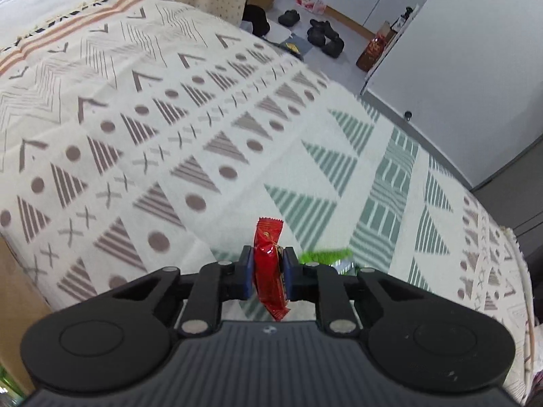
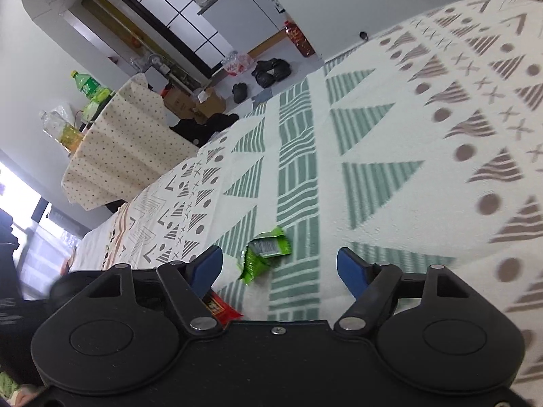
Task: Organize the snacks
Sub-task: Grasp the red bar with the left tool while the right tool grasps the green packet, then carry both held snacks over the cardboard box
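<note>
Red snack packet clamped upright in left hand-held gripper

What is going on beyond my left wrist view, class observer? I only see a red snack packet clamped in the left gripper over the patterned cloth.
Observer: The right gripper is open, with nothing between its pads.
Operator: What lies ahead of it?
Observer: A green snack packet lies crumpled on the patterned cloth, ahead of the open jaws and nearer the left finger.
Operator: Anything else nearby?
Observer: Across the room, a table with a dotted cloth carries a green bottle.
</note>
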